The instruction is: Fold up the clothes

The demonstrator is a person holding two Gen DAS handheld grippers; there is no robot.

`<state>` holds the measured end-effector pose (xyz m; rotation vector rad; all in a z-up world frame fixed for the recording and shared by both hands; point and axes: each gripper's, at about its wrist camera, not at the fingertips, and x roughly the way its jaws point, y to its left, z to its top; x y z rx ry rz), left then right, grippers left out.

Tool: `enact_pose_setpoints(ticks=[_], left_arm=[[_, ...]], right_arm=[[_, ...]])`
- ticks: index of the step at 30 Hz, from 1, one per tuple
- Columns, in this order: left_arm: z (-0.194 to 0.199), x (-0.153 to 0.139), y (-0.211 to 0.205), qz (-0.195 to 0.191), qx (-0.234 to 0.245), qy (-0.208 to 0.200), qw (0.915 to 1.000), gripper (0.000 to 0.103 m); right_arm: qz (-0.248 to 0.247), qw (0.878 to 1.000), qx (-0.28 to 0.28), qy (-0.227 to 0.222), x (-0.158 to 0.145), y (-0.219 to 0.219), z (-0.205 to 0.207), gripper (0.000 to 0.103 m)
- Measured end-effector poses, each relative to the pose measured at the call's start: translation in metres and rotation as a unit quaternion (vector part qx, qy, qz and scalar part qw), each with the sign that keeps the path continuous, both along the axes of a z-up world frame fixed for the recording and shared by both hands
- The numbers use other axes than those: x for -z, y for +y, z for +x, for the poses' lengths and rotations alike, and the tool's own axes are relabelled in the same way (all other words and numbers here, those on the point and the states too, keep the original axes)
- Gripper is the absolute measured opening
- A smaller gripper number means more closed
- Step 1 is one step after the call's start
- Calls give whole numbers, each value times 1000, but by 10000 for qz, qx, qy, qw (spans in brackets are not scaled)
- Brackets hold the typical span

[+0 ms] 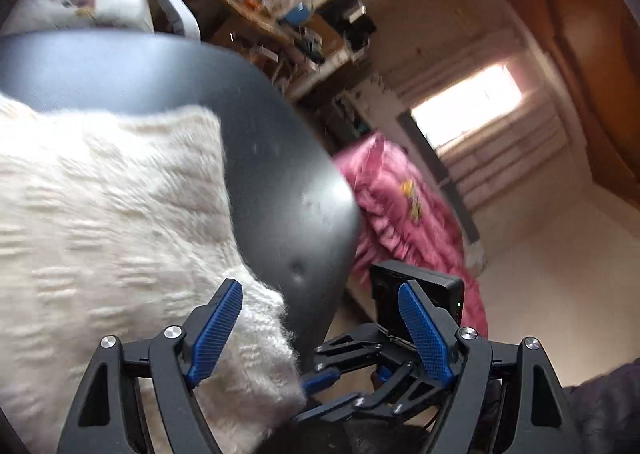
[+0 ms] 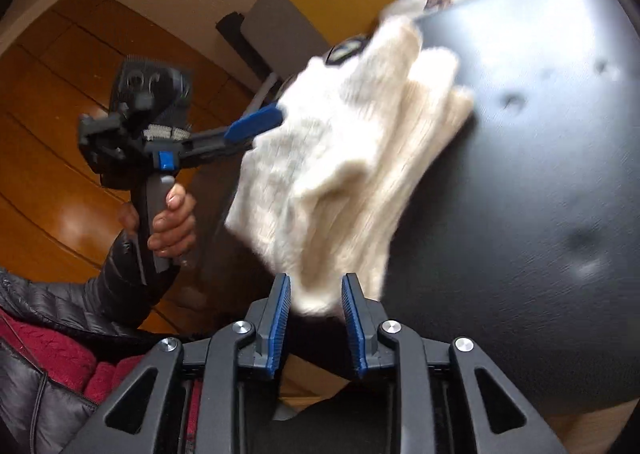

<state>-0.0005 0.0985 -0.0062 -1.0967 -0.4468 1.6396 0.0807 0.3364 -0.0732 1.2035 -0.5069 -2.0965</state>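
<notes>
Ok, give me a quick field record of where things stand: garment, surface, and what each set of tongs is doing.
garment: cream knit sweater, bunched, lying partly on the table
surface: round dark table
left tongs: jaws wide open, sweater corner lying between them, pads not pressing it
right tongs: jaws narrowly apart, sweater hem between them; pads do not look pressed on it
left hand: grips the left tongs' handle
image: motion-blurred

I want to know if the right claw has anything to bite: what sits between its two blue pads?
In the right wrist view, the lower edge of the cream knitted sweater hangs between the right claw pads, apparently not pinched.
</notes>
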Motion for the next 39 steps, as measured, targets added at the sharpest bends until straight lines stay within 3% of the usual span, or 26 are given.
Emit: enact_pose_setpoints(ticks=[5, 9, 12, 16, 19, 23, 26, 29, 31, 34, 39], left_arm=[[-9, -13, -67, -33, -996, 298, 9946, 93], [-17, 0, -97, -176, -1532, 179, 9879, 93], [-13, 8, -90, -261, -1544, 245, 9874, 93], [-9, 18, -71, -600, -1199, 504, 9897, 93], [3, 35, -58, -853, -847, 647, 9906, 93], [21, 43, -44, -1073, -884, 1181, 9832, 93], [19, 42, -44, -1074, -957, 1164, 9827, 93], [-1, 30, -68, -625, -1158, 603, 9895, 93], [-15, 22, -90, -547, -1516, 529, 9855, 94], [-35, 18, -117, -789, -1982, 674, 9747, 94], [-59, 15, -135, -620, -2143, 1011, 9695, 94]], right_arm=[[728, 9901, 462, 1108, -59, -17, -29, 35], [1035, 9824, 516, 1464, -81, -48, -76, 36], [1615, 9782, 486, 1216, -71, -69, -110, 36], [2389, 9699, 367, 292, -31, -67, -130, 35], [1884, 9796, 595, 372, -15, -45, -118, 35], [1667, 9822, 732, 465, -12, -37, -112, 36], [1534, 9848, 704, 410, -15, -35, -114, 36], [1390, 9876, 657, 329, -19, -34, -116, 37], [1354, 9886, 607, 257, -29, -35, -120, 38], [1297, 9901, 392, 372, -57, -42, -131, 38], [657, 9969, -306, 312, -93, -77, -195, 43]])
